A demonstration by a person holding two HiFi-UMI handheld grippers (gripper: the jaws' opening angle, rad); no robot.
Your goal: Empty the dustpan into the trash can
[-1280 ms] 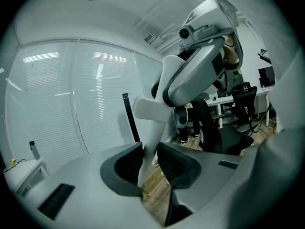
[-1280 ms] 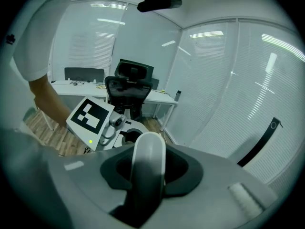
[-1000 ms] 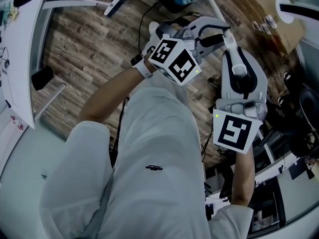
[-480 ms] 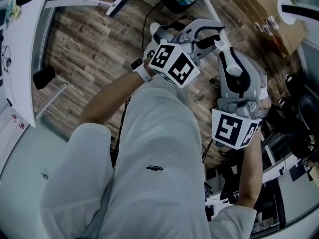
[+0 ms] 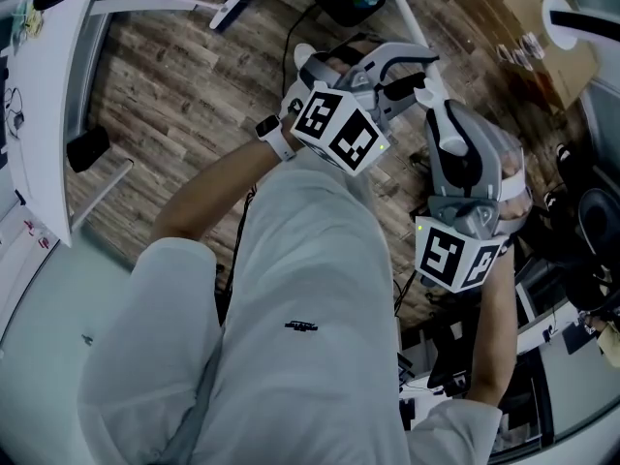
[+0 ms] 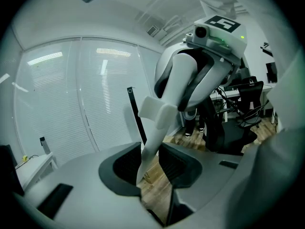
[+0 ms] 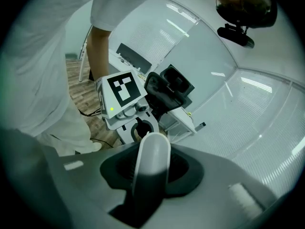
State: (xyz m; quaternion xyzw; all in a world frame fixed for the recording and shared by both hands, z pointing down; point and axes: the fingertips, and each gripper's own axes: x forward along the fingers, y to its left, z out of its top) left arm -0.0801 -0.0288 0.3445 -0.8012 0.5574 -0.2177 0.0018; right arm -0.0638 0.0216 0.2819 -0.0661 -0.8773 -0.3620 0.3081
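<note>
Floor [image 5: 174, 95] between table edge [image 5: 44, 95], dustpan handle [image 7: 151, 159]

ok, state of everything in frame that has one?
left gripper: fingers opening, tip of the white handle between them, not clamped.
right gripper: fingers shut on the white handle.
white handle: held up, running from the right gripper to the left.
dark container: on the floor, something green inside.

head view steeply down, gripper views close, facing each other
</note>
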